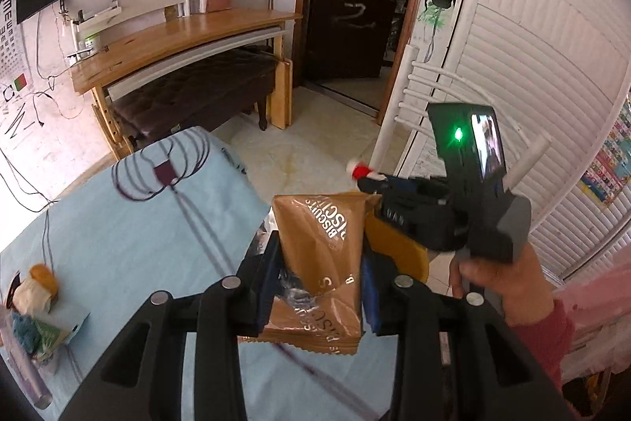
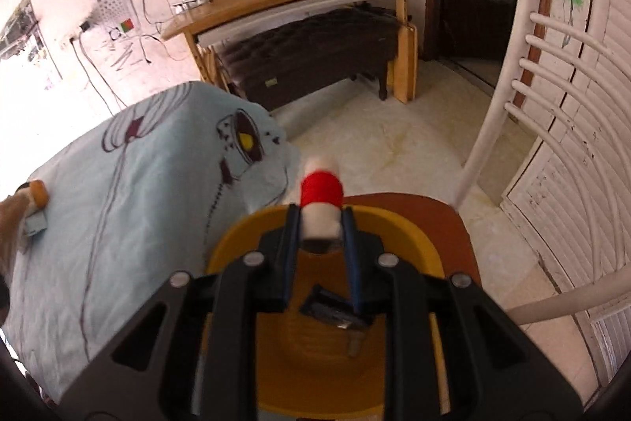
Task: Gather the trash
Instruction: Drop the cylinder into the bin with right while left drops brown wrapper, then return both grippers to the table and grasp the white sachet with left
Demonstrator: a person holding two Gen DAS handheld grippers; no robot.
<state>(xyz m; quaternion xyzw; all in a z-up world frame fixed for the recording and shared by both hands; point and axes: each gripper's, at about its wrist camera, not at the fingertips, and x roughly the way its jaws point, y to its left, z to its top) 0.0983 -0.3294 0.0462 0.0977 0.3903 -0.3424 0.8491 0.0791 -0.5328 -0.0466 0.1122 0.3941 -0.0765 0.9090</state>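
My left gripper [image 1: 317, 287] is shut on a brown biscuit wrapper [image 1: 321, 259] and holds it above the edge of the light blue tablecloth [image 1: 157, 235]. My right gripper [image 2: 320, 239] is shut on a white spool wound with red thread [image 2: 321, 198], held over a yellow bin [image 2: 327, 362] that stands on a brown chair seat [image 2: 445, 219]. A dark wrapper [image 2: 335, 310] lies inside the bin. In the left wrist view the right gripper [image 1: 368, 176] shows with the spool [image 1: 361, 170] at its tip, and the bin's rim [image 1: 398, 247] shows behind the wrapper.
More items [image 1: 35, 302] lie at the left of the table. A white chair back [image 2: 524, 93] rises to the right, beside a white louvred door [image 1: 532, 66]. A wooden desk [image 1: 189, 38] with a dark bench [image 1: 193, 93] under it stands across the tiled floor [image 2: 394, 145].
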